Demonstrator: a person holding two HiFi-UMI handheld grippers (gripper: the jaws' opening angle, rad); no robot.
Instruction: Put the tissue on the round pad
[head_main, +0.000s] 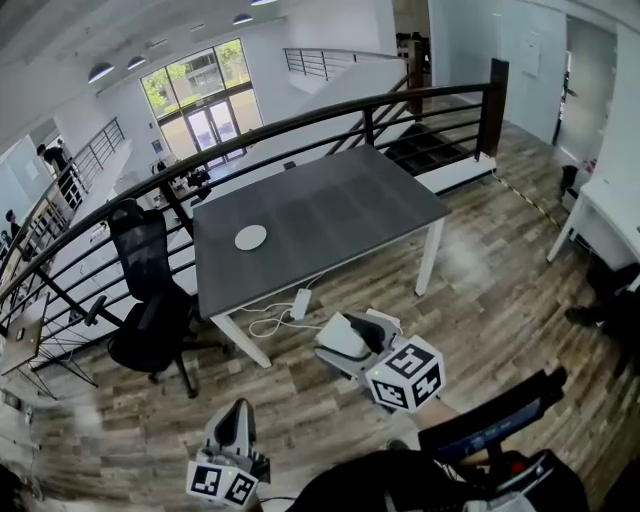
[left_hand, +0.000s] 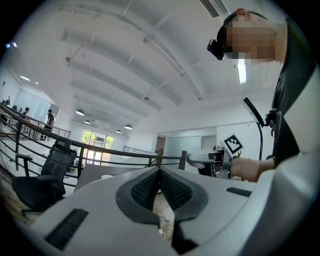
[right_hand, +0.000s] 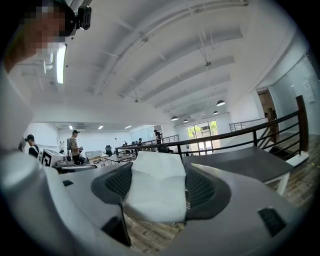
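A white round pad (head_main: 250, 237) lies near the left end of a dark grey table (head_main: 340, 205). Both grippers hang over the wooden floor, short of the table's near edge. My right gripper (head_main: 345, 340) is shut on a white folded tissue (right_hand: 156, 187), which fills the gap between its black pads (right_hand: 202, 187). My left gripper (head_main: 236, 425) is lower and to the left; in its own view the left gripper (left_hand: 160, 170) has its jaws meeting at the tips with nothing between them. The round pad (left_hand: 106, 176) shows small on the table far ahead.
A black office chair (head_main: 150, 300) stands at the table's left end. A white power strip (head_main: 301, 302) with cable lies on the floor under the near edge. A dark railing (head_main: 330, 110) runs behind the table. A white desk (head_main: 610, 215) is at the right.
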